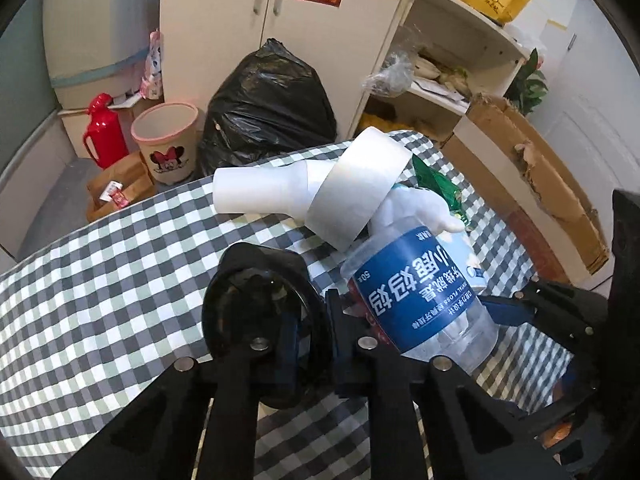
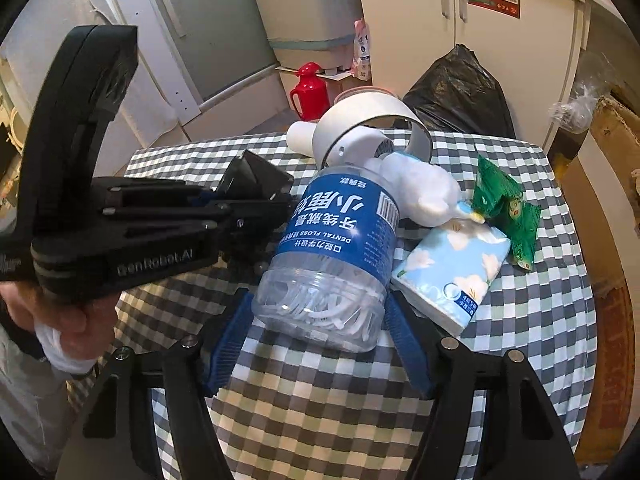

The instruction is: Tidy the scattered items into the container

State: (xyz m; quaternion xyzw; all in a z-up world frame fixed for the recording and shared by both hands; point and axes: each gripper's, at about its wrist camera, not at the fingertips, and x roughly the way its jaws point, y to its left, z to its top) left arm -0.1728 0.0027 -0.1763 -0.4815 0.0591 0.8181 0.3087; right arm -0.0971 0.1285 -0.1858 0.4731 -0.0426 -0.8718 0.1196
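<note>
**Item 1. Floss jar [image 2: 332, 256]**, clear plastic, blue label. It lay tilted near the middle of the checked table [image 2: 320, 420], its cap end pushed against the heap and its base towards the right wrist camera. The right gripper [image 2: 316, 320] had its blue fingers [image 2: 224, 348] pressed to either side of the base, apparently clamped on it. The low hold probably left the label end free.

**Item 2. Left gripper [image 2: 280, 212]**, carried in a hand [image 2: 60, 320]. Its tips stood just beside the jar's label, jaws narrow, with a black object [image 1: 256, 312] at them. Whether they gripped anything could not be told. It was likely there to steady the jar.

**Item 3. Heap towards the far edge.**
- White ring-headed device [image 2: 372, 128]
- White soft lump [image 2: 424, 192]
- Tissue pack [image 2: 452, 272]
- Green packet [image 2: 504, 208]

All were touching and ungathered.

**Item 4. Container.** None could be identified.
</note>
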